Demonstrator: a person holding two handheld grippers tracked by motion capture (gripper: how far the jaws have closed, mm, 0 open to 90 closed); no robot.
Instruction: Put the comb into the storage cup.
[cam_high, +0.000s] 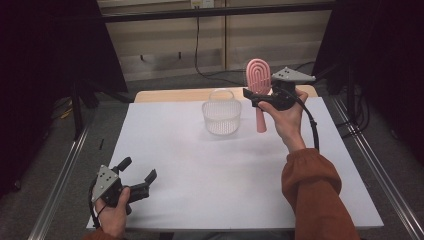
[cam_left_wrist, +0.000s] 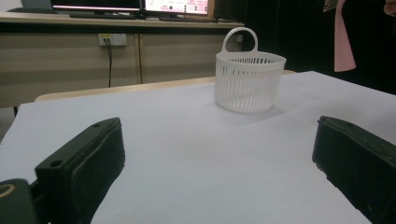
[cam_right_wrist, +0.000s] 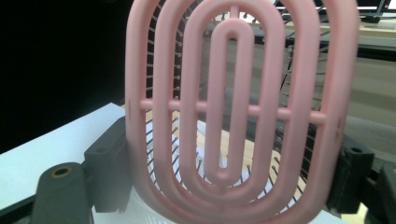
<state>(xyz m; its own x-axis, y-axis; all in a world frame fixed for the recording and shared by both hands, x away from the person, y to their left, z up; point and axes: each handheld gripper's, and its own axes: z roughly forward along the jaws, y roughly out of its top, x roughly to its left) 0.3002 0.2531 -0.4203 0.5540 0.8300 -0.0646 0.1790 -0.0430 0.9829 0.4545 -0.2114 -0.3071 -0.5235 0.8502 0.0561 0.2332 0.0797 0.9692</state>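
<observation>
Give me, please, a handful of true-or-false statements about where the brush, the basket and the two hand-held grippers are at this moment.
1. The right hand-held gripper holds the pink hairbrush upright above the table. True.
2. The white basket lies tipped on its side. False: it stands upright on the white table.
3. The left hand-held gripper is clamped on the basket's handle. False: its jaws stand open near the table's front left corner, far from the basket.
4. The brush sits inside the basket. False: it is held to the basket's right, outside it.
5. The basket's side wall is slotted. True.
</observation>
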